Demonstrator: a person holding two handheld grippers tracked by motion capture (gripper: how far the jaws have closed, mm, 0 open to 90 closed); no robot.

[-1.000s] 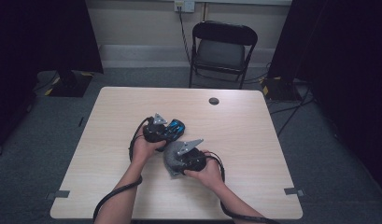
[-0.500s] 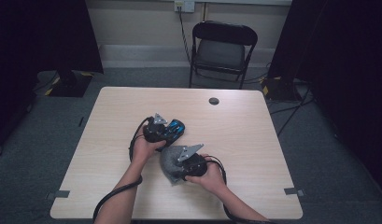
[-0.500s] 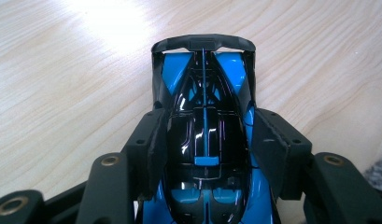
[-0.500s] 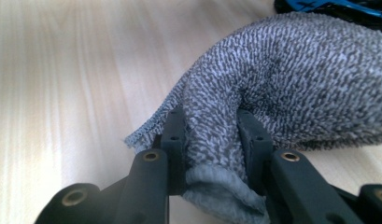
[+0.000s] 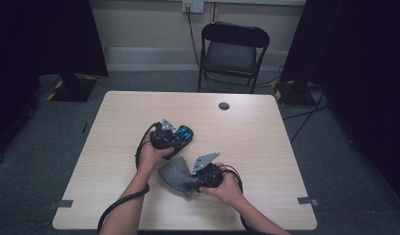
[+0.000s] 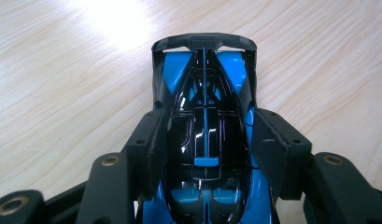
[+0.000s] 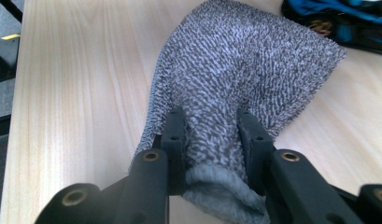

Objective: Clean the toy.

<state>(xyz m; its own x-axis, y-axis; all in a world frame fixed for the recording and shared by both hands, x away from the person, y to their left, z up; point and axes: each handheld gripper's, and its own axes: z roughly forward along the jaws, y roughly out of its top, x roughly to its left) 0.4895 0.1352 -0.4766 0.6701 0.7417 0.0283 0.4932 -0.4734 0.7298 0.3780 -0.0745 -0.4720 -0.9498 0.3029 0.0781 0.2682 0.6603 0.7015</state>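
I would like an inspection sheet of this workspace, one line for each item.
Surface: light wooden table, bare apart from the items below.
Job's things: blue and black toy car; grey knitted cloth.
Clutter: small dark round object near the far edge.
Grippers: left tongs shut on the toy car; right tongs shut on the cloth.
Cables: one trails from each gripper.
Surroundings: black folding chair, wall socket, dark curtains.

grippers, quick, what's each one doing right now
Left tool: closed on the blue and black toy car, pads against its sides.
Right tool: closed on the grey knitted cloth, bunched between its pads.
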